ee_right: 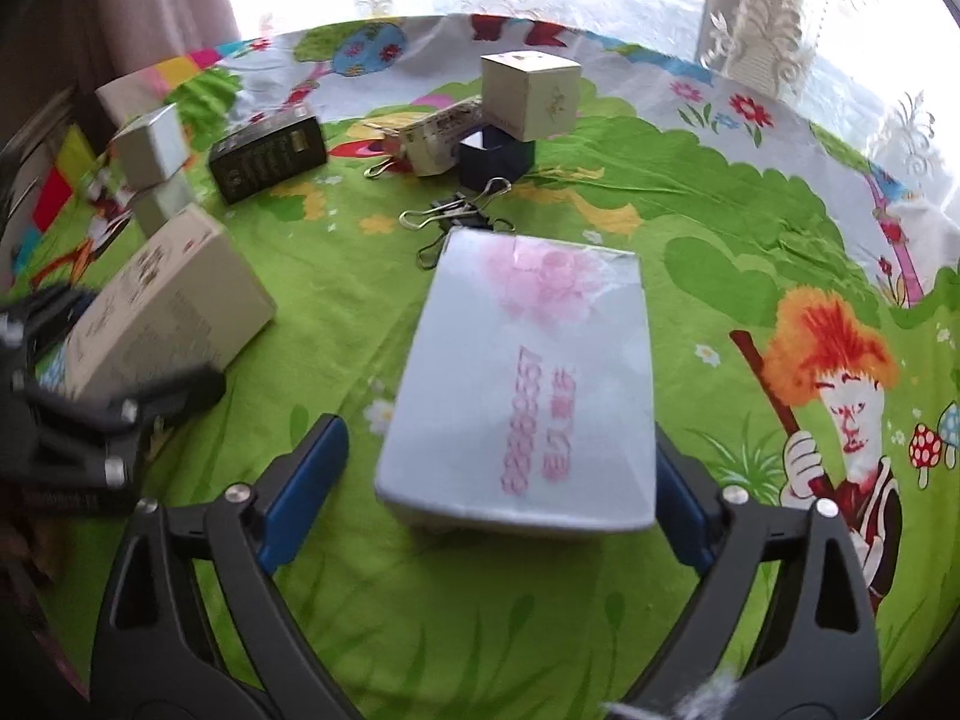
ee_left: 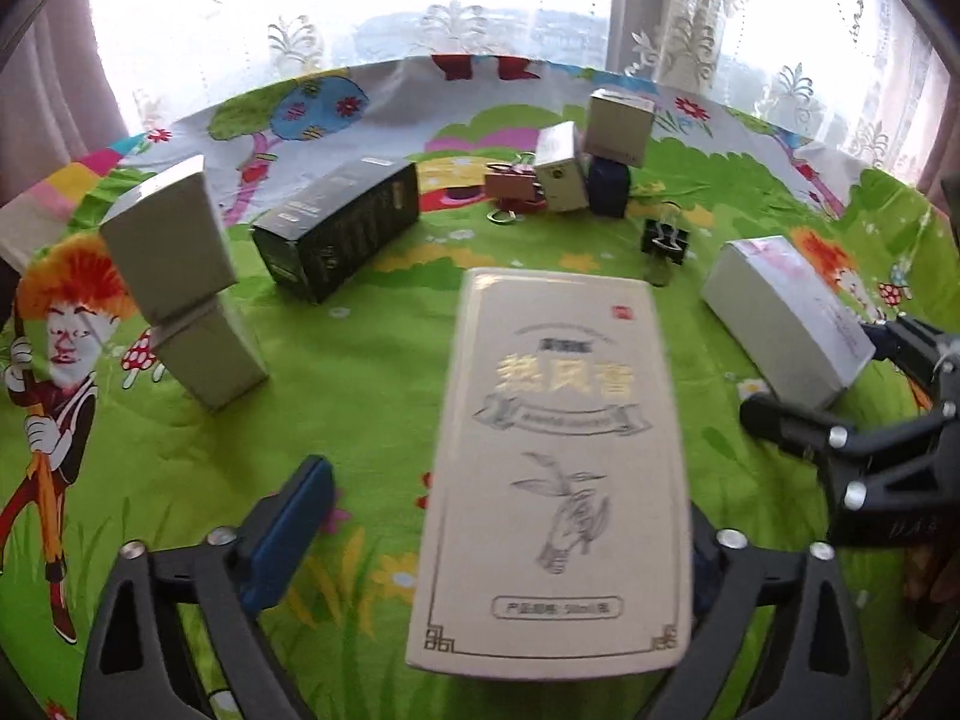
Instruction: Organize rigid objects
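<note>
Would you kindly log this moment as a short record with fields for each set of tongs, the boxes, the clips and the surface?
left tongs: open, straddling the cream box, which looks raised and tilted; grip cannot be confirmed
right tongs: open around the pale box with pink print
other boxes: black box lying flat; two grey boxes stacked; small cube box on a dark blue box
clips: black binder clip beyond the pale box
surface: cartoon tablecloth

My cloth is bright green with cartoon flowers, mushrooms and an orange-haired figure. The cream box bears gold lettering and a grey sprig; the white box shows pink print, seemingly blurred numerals.
</note>
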